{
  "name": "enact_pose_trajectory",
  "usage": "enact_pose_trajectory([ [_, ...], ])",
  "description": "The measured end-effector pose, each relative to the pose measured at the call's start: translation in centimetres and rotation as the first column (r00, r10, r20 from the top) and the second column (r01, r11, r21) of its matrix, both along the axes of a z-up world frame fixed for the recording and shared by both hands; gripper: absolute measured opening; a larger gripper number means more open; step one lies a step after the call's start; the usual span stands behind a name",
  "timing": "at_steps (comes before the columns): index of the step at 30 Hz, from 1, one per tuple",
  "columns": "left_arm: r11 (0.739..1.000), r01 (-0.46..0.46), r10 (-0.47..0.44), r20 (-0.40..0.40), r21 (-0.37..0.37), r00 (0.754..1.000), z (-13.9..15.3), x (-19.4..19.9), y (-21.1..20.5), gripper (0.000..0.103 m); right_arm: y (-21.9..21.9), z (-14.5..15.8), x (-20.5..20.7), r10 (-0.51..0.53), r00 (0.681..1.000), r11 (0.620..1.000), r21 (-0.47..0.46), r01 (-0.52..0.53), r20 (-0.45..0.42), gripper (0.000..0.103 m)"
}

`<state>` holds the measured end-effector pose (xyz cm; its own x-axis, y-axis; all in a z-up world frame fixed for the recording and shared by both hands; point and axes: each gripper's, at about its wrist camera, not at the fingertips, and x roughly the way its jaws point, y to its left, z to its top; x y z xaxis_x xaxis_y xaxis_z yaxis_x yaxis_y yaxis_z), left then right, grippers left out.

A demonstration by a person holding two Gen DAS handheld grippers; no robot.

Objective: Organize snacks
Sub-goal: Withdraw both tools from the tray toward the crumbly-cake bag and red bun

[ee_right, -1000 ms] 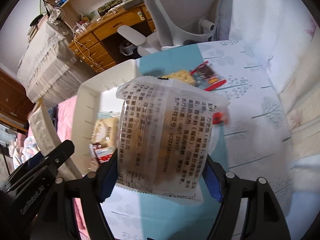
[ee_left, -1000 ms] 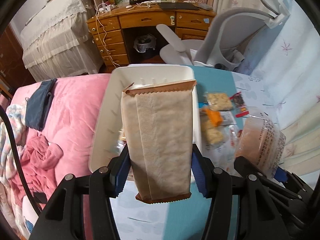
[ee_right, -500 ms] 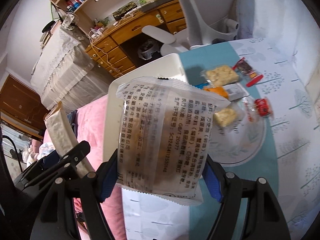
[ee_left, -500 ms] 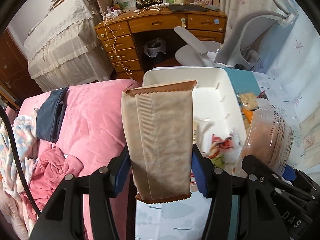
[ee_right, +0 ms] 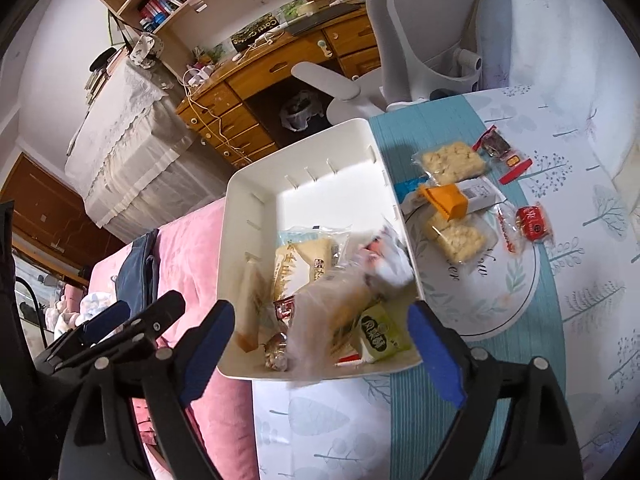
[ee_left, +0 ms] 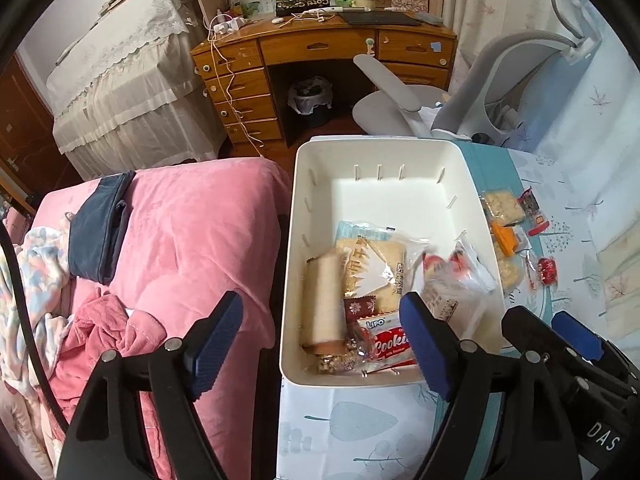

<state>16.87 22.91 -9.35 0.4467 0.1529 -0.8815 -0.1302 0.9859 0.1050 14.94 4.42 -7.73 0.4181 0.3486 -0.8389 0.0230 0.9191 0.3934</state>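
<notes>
A white bin [ee_left: 384,152] [ee_right: 256,184] sits at the table's left edge and holds several snack packs. The brown paper pack [ee_left: 324,300] [ee_right: 250,304] lies in its near left part. The clear printed pack [ee_right: 332,312] [ee_left: 452,292] is blurred, dropping into the near right part. My left gripper [ee_left: 320,344] is open and empty above the bin's near edge. My right gripper [ee_right: 320,348] is open and empty beside it. Loose snacks lie right of the bin: rice cakes [ee_right: 452,160], an orange pack [ee_right: 444,200], a red pack [ee_right: 534,222].
A pink-covered bed [ee_left: 180,232] lies left of the table. A wooden desk [ee_left: 320,48] and a grey office chair [ee_left: 480,92] stand behind. The tablecloth [ee_right: 580,280] with a round printed design stretches right.
Both grippers opened and let go of their packs. The brown paper pack now lies in the bin and the clear printed pack is falling into it.
</notes>
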Motion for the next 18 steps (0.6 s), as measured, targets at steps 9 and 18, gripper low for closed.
enact_pose_trajectory([
  [9,0.999,0.021,-0.022,-0.025,-0.034,0.999,-0.6,0.2,-1.7,0.081,-1.6,-0.4,-0.4,-0.035,0.999,0.999,-0.009,0.034,-0.02,0.089],
  [18,0.998,0.023,-0.032,-0.138,-0.067,0.99,-3.9,0.2,-4.9,0.082,-5.1,-2.9,-1.8,-0.095,0.991,0.994,-0.061,0.09,-0.09,0.089],
])
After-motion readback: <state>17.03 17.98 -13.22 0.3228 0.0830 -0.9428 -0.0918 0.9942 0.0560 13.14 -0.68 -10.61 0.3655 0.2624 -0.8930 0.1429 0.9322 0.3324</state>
